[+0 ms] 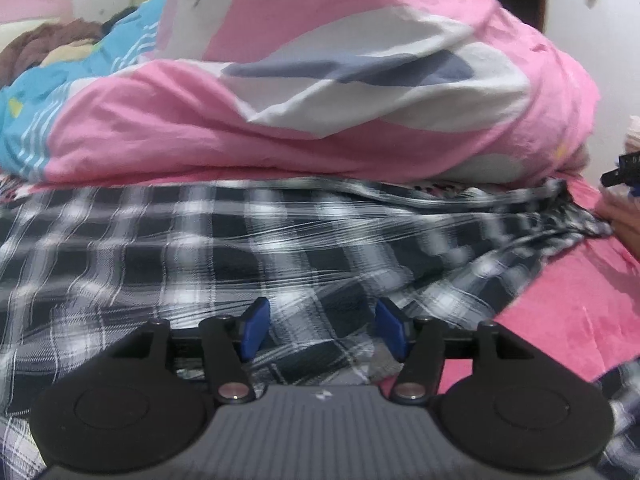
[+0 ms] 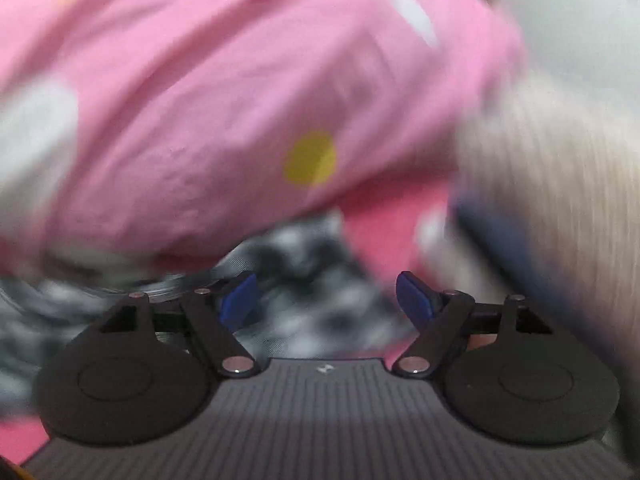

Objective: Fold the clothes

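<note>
A black-and-white checked garment lies spread over a pink bed sheet, its far edge tucked under a bulky quilt. My left gripper hovers low over the near part of the garment, blue pads apart and pressing on nothing. In the right wrist view everything is blurred; my right gripper is open above a bunched end of the checked garment, with no cloth between its pads. A black part of the right gripper and a hand show at the left wrist view's right edge, by the garment's bunched end.
A big pink, white and grey quilt is heaped just behind the garment and fills the upper right wrist view. Blue striped bedding and a brown cloth lie far left. A pale ribbed fabric is close on the right.
</note>
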### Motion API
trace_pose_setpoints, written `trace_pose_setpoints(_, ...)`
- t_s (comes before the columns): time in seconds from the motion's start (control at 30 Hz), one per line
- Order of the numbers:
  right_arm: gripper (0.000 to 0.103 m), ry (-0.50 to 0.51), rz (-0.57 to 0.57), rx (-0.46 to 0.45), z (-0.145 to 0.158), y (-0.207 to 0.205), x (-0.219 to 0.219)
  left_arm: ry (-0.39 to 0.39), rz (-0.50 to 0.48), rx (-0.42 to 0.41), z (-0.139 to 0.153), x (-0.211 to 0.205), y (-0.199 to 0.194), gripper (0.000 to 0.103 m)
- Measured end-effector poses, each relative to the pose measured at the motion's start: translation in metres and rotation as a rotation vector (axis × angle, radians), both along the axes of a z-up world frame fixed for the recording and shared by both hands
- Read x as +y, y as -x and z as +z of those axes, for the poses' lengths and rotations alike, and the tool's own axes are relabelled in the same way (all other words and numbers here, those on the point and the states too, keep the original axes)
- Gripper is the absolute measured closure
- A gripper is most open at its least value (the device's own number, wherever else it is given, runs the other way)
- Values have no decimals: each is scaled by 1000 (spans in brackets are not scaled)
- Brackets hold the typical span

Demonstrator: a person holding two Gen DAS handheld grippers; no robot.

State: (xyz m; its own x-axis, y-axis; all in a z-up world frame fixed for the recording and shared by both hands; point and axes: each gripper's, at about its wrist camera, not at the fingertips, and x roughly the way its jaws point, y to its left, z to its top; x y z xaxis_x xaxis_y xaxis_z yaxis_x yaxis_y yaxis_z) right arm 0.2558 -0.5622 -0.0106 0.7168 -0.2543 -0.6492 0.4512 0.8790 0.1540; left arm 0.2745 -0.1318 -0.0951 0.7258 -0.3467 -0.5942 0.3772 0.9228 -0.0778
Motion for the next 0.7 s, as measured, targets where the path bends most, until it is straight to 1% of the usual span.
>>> trace_pose_setpoints(0.03, 37, -151, -46, -22, -11, 9, -11, -8, -12, 1, 0, -2, 0, 43)
trace_pose_setpoints(0.07, 47, -293, -95, -42, -23, 16, -22, -16, -23, 2, -1, -4, 1, 45)
trace_pose_setpoints(0.1, 53, -383, -144, -54, -33, 22, -27, -24, -31, 2, -1, -7, 7, 45)
trace_pose_setpoints(0.13, 55, -449, -193, -63, -43, 27, -31, -22, -39, 0, -1, -9, 9, 46)
trace_pose_setpoints(0.17, 60, -515, -243, -72, -53, 32, -34, -19, -47, -1, -1, -10, 10, 51)
trace_pose_setpoints(0.2, 64, -554, -287, -89, -60, 35, -38, -16, -55, -3, -1, -11, 11, 54)
trace_pose_setpoints(0.27, 64, -627, -341, -156, -68, 37, -45, -10, -77, -5, -1, -12, 13, 63)
trace_pose_setpoints(0.3, 65, -658, -363, -194, -70, 37, -48, -12, -87, -7, -1, -13, 14, 66)
trace_pose_setpoints(0.33, 66, -673, -376, -214, -72, 36, -52, -13, -101, -11, -1, -15, 15, 70)
trace_pose_setpoints(0.37, 72, -681, -387, -229, -73, 35, -54, -15, -116, -18, -1, -16, 17, 74)
trace_pose_setpoints(0.4, 87, -690, -395, -241, -76, 35, -53, -17, -130, -25, -1, -18, 19, 75)
trace_pose_setpoints(0.43, 98, -695, -397, -243, -78, 35, -52, -18, -143, -33, -1, -19, 21, 77)
trace_pose_setpoints(0.47, 100, -682, -399, -253, -78, 37, -50, -16, -156, -40, 0, -20, 23, 79)
trace_pose_setpoints(0.57, 101, -608, -389, -301, -71, 53, -37, 2, -192, -55, 2, -20, 26, 80)
trace_pose_setpoints(0.63, 101, -591, -377, -333, -65, 71, -34, 16, -231, -64, 4, -20, 27, 80)
trace_pose_setpoints(0.7, 101, -568, -366, -355, -58, 88, -28, 13, -264, -79, 5, -21, 30, 80)
